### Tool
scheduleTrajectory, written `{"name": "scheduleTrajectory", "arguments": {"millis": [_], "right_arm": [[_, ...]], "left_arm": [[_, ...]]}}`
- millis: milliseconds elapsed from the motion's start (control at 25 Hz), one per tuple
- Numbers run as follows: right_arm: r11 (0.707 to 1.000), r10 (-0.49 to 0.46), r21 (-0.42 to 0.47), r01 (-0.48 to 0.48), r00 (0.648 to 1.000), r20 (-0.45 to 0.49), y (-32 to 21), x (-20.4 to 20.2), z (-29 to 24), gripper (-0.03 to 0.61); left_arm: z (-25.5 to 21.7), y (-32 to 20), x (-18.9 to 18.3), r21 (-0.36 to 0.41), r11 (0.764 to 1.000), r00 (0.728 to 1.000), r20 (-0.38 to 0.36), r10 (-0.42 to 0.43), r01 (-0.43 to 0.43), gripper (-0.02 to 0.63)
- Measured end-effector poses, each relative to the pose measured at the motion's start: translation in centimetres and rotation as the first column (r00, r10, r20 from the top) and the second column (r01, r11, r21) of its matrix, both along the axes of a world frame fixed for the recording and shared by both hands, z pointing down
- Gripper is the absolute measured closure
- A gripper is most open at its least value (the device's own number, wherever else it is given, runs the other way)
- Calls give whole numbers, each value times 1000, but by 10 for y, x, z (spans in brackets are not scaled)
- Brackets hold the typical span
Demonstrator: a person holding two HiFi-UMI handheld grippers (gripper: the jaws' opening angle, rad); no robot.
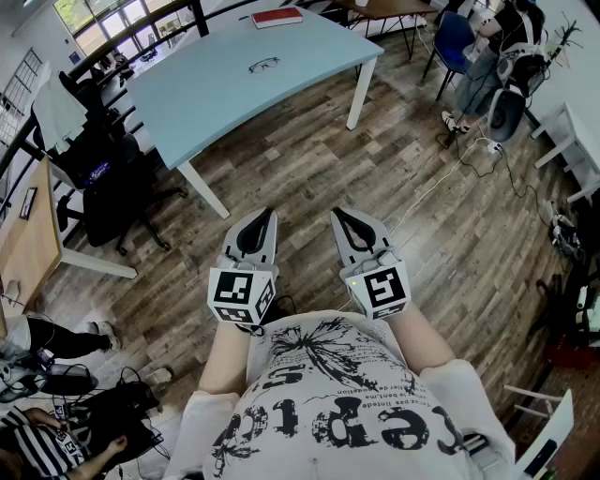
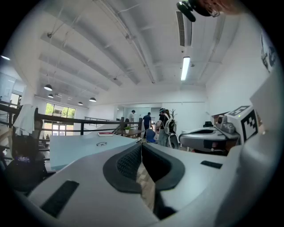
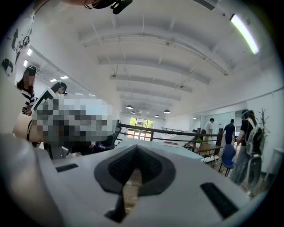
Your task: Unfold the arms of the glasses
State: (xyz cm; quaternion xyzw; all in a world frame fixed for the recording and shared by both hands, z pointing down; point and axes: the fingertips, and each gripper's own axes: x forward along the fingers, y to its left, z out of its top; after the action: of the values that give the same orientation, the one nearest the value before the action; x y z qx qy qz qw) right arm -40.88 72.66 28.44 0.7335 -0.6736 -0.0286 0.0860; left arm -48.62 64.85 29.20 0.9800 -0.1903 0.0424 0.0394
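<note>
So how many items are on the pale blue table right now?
2: the dark-framed glasses lie near the middle of the pale blue table, and a flat red book sits at its far edge. None seems hidden.

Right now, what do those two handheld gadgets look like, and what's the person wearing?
The left gripper and right gripper are pale grey wedge-shaped shells with black textured pads lining the jaws. Each carries a cube of black-and-white square markers at its rear. The person wears a white T-shirt with black print.
</note>
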Motion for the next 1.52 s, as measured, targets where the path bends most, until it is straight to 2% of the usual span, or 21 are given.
{"name": "scheduleTrajectory", "arguments": {"millis": [600,880,1080,1200,1520], "right_arm": [[999,37,-18,-36,999,30,2,26,14,569],[998,61,-37,-58,995,75,-25,51,26,569],[996,66,-61,-63,996,62,-67,77,40,569],[995,77,-69,-74,996,40,-109,103,42,569],[992,104,-73,-102,994,22,-272,215,29,569]], "left_arm": [[14,6,32,-21,998,998,27,54,-54,595],[26,-23,49,-48,998,997,50,54,-51,594],[38,-69,77,-54,997,996,58,63,-60,594],[41,-111,106,-58,995,995,56,84,-81,594],[32,-276,220,-67,992,992,49,114,-111,594]]}}
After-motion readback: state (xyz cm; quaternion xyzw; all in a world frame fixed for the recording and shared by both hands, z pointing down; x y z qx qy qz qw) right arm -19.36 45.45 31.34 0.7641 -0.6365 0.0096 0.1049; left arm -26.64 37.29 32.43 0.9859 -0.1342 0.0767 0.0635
